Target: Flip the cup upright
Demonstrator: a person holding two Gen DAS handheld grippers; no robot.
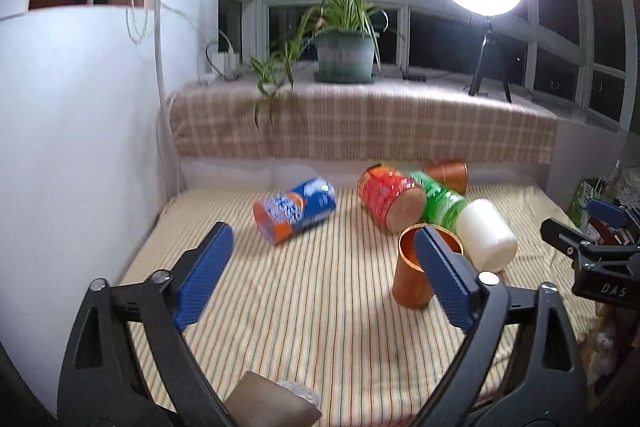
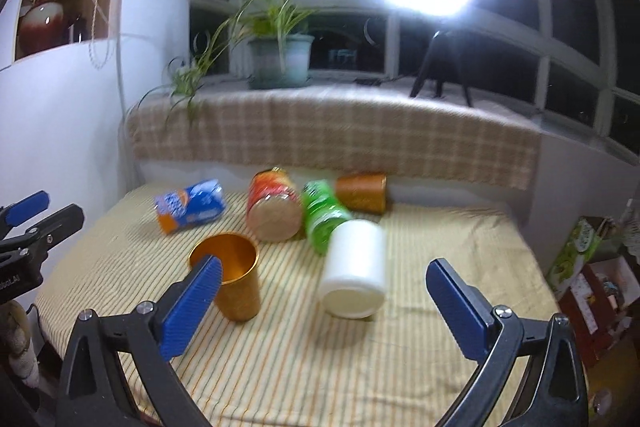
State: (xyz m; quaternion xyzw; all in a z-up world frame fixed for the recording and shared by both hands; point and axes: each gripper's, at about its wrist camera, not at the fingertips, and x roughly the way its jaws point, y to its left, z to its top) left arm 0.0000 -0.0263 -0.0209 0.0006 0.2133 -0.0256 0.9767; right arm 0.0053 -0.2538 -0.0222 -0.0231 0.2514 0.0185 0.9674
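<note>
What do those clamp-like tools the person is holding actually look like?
Both look alike: the left gripper and right gripper each have a black, triangular-braced plastic frame with silver screws, ending in two flat, ribbed blue fingers. White lettering marks the body of each where the other's camera catches it. No cables or sleeves show.

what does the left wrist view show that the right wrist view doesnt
Only the left wrist view: a brown block at the bottom edge, and the right gripper at the right edge.

Only the right wrist view: the left gripper at the left edge, and the fallen white container's flat end.

Both: the upright orange cup, a second orange cup lying at the back, the fallen cans, open jaws.
</note>
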